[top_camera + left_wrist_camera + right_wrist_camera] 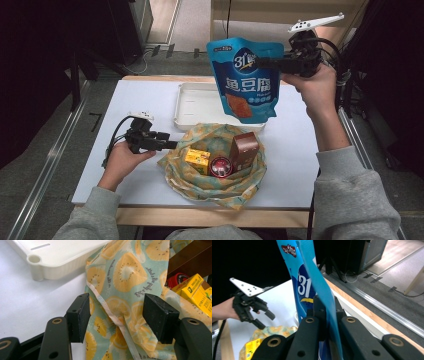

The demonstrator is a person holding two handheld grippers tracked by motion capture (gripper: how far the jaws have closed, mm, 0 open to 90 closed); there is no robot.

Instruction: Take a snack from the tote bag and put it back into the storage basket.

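the right gripper (272,63) is up in the air over the far side of the white table (125,105). its two black jaws are squeezed tight on the top edge of a blue snack bag (246,75), so the bag hangs down from them. the bag has a big white "31" on it and a picture of brown food near the bottom. it hangs above the white tray (192,102) and does not touch the table. in the right gripper view the blue bag (312,282) goes straight up between the jaws, pinched flat.

the left gripper (170,145) is low, down by the table on the left side. its jaws are wide apart and they hold nothing. they sit just at the edge of the cloth bag (175,167) (the one with yellow fruit slices on it). in the left gripper view the cloth bag (125,277) lies between the two jaws, but the pads do not press on it.

the cloth bag sits open on the near part of the table, just in front of the tray. inside it are a yellow box (198,160), a round red tin (220,166) and a brown box (243,150). the brown box stands up tall, right beside the red tin. the yellow box is on the left of the tin.

the tray lies flat behind the cloth bag, with its near edge close to it.
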